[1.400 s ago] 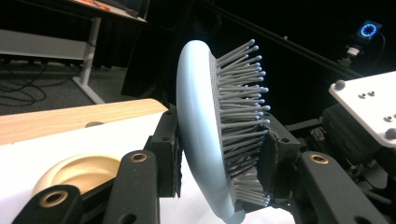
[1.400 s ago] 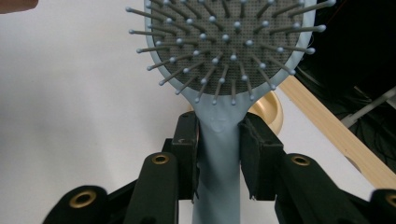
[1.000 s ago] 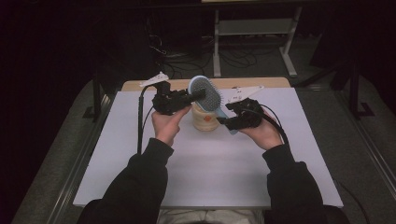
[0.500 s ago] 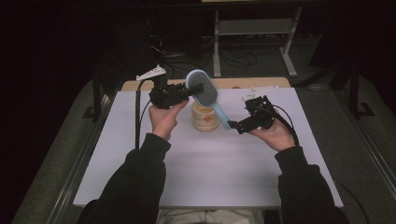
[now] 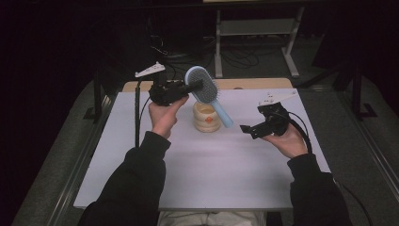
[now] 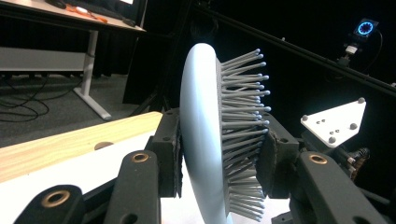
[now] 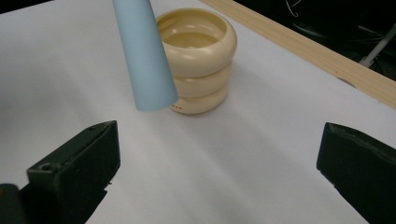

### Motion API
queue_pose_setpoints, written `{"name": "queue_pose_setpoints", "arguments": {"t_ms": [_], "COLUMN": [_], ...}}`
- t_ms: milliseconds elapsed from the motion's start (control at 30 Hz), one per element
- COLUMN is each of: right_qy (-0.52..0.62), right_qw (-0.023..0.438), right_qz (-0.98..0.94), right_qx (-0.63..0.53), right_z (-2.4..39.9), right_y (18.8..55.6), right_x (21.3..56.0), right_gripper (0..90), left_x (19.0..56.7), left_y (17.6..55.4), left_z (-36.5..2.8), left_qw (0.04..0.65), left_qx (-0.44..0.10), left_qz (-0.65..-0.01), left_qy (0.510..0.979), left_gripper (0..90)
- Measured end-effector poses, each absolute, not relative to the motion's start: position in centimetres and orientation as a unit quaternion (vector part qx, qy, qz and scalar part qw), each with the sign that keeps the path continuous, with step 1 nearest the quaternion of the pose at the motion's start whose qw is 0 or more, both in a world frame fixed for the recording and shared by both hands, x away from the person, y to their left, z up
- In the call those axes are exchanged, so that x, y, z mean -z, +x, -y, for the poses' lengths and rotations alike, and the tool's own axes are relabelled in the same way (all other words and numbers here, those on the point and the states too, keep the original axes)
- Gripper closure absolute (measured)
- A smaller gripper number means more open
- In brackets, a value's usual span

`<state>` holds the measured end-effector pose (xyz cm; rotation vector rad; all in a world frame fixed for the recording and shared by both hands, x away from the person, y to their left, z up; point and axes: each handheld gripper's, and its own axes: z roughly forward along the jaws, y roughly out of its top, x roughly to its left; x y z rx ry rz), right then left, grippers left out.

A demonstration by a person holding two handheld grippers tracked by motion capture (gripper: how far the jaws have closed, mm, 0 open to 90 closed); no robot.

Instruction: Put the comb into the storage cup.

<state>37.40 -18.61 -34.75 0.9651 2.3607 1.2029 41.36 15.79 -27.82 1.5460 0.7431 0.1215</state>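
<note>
Blue hairbrush (image 5: 203,84) head clamped in left tongs (image 5: 192,87); right tongs (image 5: 245,129) wide apart, empty.

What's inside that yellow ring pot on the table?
The pot looks empty near its top: only its smooth cream inner wall shows. The blue hairbrush handle crosses in front of its left side, and the bottom can't be seen.

Above the white table (image 5: 197,165), the left gripper (image 5: 194,86) clamps the head of a light-blue hairbrush (image 5: 205,85) over a cream ribbed cup (image 5: 206,117), while the right gripper (image 5: 245,129) hangs well apart, jaws spread
</note>
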Motion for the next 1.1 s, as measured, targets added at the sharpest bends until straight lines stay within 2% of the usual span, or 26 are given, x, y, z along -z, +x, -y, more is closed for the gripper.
{"name": "queue_pose_setpoints", "arguments": {"t_ms": [1100], "right_qy": [0.393], "right_qw": [0.162], "right_qz": [-0.789], "right_qx": [-0.444], "right_z": [24.8], "right_y": [34.6], "right_x": [37.7], "right_gripper": [0.0], "left_x": [25.0], "left_y": [43.4], "left_z": [-19.1], "left_qw": [0.66], "left_qx": [-0.1], "left_qz": [-0.349], "left_qy": [0.658], "left_gripper": [57.6]}}
